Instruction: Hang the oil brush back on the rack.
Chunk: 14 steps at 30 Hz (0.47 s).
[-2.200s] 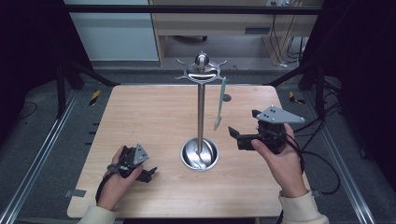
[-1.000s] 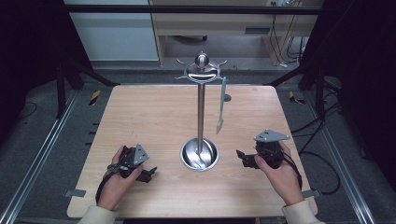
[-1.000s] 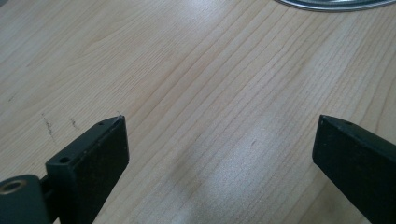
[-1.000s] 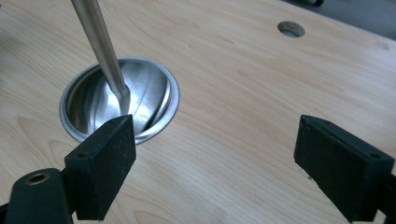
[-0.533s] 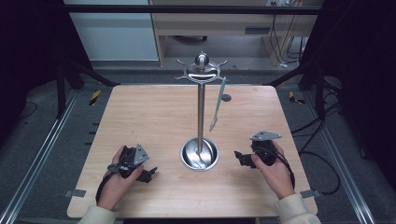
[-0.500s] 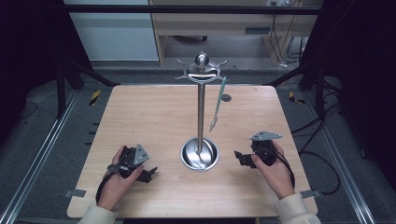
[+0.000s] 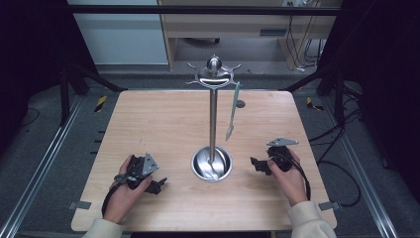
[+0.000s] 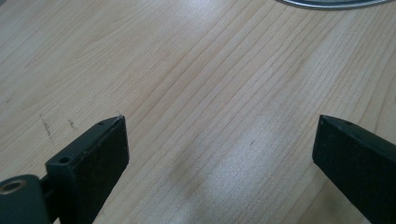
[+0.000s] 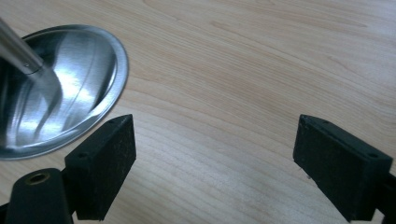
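A steel stand rises from a round dished base at the middle of the wooden table. From a hook at its top hangs a pale green flat utensil. My left gripper rests low on the table at the front left, open, with bare wood between its jaws. My right gripper sits on the table just right of the base, open and holding nothing. The base's rim shows at the left of the right gripper view.
A small round hole lies in the tabletop behind the stand. Metal rails run along both sides of the table, with dark floor and cables at the right. A cabinet stands beyond the far edge.
My right gripper has come down from mid-air near the hanging utensil to rest on the table right of the base. The utensil swings slightly. The left gripper has not moved.
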Available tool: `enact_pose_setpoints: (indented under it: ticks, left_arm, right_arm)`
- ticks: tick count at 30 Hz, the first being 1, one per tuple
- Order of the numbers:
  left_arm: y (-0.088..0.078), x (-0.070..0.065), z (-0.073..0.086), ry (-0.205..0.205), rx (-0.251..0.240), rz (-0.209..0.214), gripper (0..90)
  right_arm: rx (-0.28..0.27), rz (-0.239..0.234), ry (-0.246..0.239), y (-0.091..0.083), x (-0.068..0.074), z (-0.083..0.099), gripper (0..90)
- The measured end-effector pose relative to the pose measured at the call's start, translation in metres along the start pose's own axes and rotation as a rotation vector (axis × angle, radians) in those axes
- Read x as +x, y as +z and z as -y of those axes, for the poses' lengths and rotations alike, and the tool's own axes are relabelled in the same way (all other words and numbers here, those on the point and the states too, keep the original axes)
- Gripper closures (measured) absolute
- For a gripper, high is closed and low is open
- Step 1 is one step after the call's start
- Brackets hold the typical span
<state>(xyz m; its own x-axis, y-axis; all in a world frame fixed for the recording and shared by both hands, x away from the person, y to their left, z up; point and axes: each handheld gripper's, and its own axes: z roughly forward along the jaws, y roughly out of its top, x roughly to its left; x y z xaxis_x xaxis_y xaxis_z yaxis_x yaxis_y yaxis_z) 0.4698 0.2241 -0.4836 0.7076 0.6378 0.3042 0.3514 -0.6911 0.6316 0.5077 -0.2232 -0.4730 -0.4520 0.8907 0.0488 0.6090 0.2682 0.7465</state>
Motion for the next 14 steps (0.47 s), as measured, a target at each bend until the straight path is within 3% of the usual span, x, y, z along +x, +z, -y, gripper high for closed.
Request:
enact_pose_setpoints:
  ticks: [7, 11, 14]
  left_arm:
    - [0.000, 0.000, -0.001, 0.000, 0.000, -0.001, 3.3]
    - [0.000, -0.001, -0.001, 0.002, -0.002, 0.000, 3.3]
    - [0.001, -0.001, -0.001, 0.003, -0.003, -0.001, 3.3]
  right_arm:
    - [-0.025, 0.008, 0.060, 0.010, -0.008, 0.006, 13.7]
    - [-0.010, 0.028, 0.052, 0.009, -0.009, 0.014, 13.7]
    - [-0.011, 0.030, 0.074, 0.006, -0.009, 0.016, 13.7]
